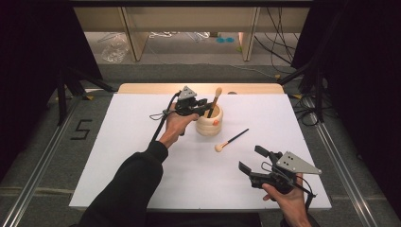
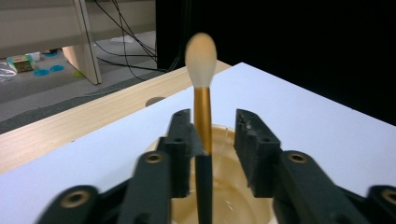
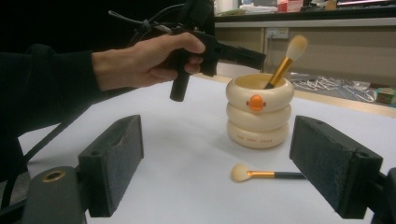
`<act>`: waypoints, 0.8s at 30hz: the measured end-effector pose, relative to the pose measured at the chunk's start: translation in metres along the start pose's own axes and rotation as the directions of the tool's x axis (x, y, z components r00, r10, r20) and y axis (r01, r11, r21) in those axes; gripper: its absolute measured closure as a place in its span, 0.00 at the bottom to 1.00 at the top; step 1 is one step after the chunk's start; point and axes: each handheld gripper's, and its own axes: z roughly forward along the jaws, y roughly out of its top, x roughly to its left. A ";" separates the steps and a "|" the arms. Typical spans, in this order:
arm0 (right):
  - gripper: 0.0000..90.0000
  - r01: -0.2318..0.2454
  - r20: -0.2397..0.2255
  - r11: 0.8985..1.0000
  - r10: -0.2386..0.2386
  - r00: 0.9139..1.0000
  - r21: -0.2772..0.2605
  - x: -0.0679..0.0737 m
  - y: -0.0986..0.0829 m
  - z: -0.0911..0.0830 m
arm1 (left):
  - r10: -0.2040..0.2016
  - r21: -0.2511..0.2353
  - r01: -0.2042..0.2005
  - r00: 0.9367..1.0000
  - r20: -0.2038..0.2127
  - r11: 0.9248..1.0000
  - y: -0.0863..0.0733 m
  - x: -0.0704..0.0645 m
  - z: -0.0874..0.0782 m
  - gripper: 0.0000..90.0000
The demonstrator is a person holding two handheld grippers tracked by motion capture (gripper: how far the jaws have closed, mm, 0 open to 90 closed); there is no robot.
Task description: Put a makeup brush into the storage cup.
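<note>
**Two brushes: one in holder, one flat on tabletop**

High view: left gripper [image 1: 206,108] over cream ringed brush holder [image 1: 209,124]; upright makeup brush [image 1: 214,102] stands inside.

Left gripper view: jaws spread, brush handle [image 2: 202,154] touching the left jaw, not pinched.

Right gripper view: right gripper [image 3: 219,163] released, holding nothing; second brush [image 3: 261,174] lies on white tabletop [image 3: 187,154] near holder base.

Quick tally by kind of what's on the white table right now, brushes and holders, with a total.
Makeup brushes: 2, one standing in the holder between the left tongs, one lying flat on the table.
Cream ringed holders: 1.
Total: 3.
</note>
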 end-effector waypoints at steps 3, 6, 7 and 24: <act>0.21 0.005 0.009 1.000 -0.005 1.000 0.007 0.000 0.000 -0.001 | -0.007 0.000 0.007 1.000 0.000 1.000 0.002 0.000 -0.003 0.63; 0.21 0.001 0.003 1.000 -0.001 1.000 0.004 0.000 0.000 0.000 | -0.013 -0.006 0.013 1.000 -0.012 1.000 0.005 0.001 -0.008 0.53; 0.21 0.000 -0.002 1.000 0.000 1.000 -0.006 0.000 0.000 0.000 | -0.016 -0.006 0.016 1.000 -0.012 1.000 0.006 0.001 -0.010 0.51; 0.21 0.002 0.013 1.000 -0.003 1.000 0.009 0.000 0.000 -0.001 | -0.034 0.001 0.034 0.999 0.013 0.999 0.018 -0.001 -0.058 0.32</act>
